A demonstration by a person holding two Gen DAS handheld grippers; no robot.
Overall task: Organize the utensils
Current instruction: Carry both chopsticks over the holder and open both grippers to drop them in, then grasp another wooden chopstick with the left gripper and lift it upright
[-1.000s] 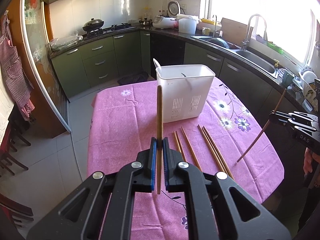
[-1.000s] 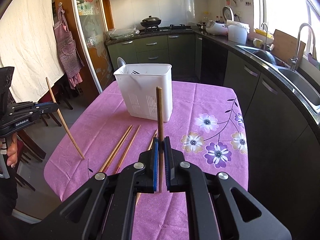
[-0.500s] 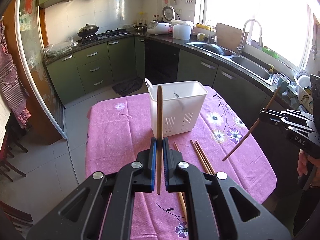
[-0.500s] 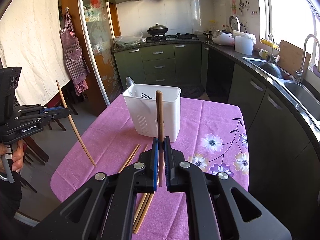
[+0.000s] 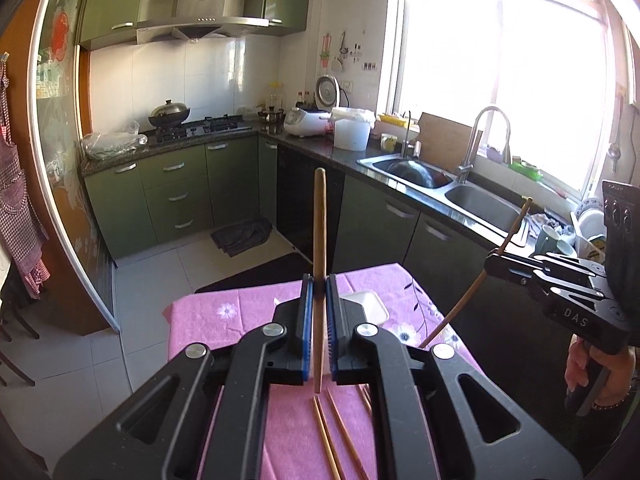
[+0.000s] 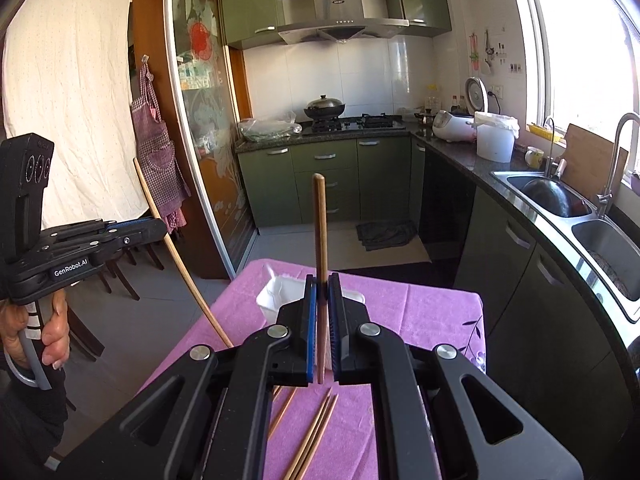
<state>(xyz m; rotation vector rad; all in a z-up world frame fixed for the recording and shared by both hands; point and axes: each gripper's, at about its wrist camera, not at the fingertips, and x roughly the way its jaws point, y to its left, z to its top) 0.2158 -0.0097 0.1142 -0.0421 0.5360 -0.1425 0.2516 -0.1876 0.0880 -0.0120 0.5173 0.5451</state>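
Because each chopstick must drop tip-first into the white caddy [image 6: 280, 292] on the bench [image 6: 432, 312], my left gripper [image 5: 319, 320] and right gripper [image 6: 321, 320] clamp theirs upright above it; others lie loose below.

Hard daylight pours through the large kitchen window [image 5: 500, 80], blown out to white glare in the upper right corner of both wrist views. The glossy white wall tiles [image 6: 360, 76] catch soft reflections, while the dark green cabinets [image 5: 176, 196] sit dimmer. Fisheye distortion bends walls and the sliding glass door frame [image 6: 188, 152] at the edges; focus is sharp throughout.
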